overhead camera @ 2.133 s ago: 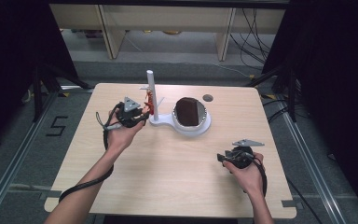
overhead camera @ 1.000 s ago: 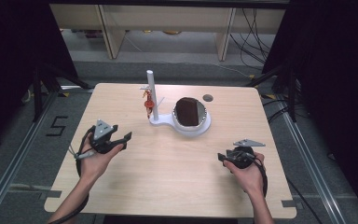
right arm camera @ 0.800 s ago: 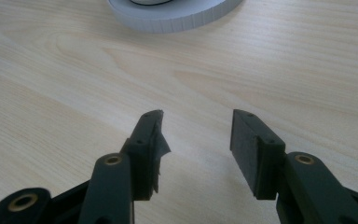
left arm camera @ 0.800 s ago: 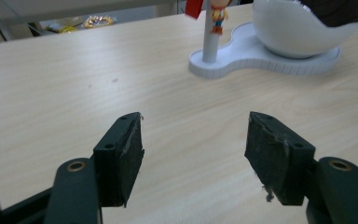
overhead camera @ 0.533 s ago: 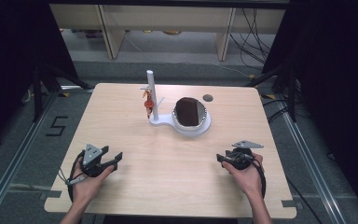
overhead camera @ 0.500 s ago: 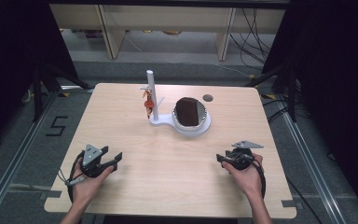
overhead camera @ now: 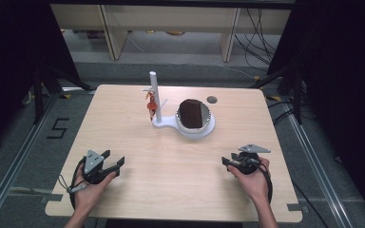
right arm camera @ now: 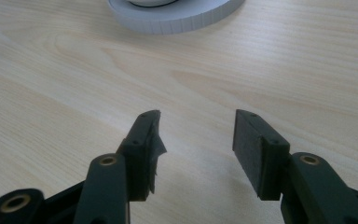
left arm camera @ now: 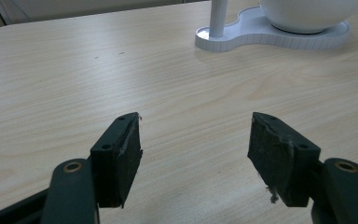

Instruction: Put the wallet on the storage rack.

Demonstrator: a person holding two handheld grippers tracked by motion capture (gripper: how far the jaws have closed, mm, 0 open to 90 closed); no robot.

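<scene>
The white stand (overhead camera: 186, 124), its upright post (overhead camera: 154, 95) carrying a small red figure (overhead camera: 150, 104) and its bowl (overhead camera: 195, 122) holding a dark block (overhead camera: 192, 113), sits at the far middle of the counter (overhead camera: 171, 161). Both tools lie near the front edge, well apart from it: the left tool (overhead camera: 115, 165) at near left, the right tool (overhead camera: 228, 161) at near right, about equally distant. Both have just been opening, nothing between the jaws.

Black claw (left arm camera: 196, 154) with brass-coloured screws, frayed, perhaps foam, pads (left arm camera: 121, 158); grey three-cornered plate (overhead camera: 94, 158).
</scene>
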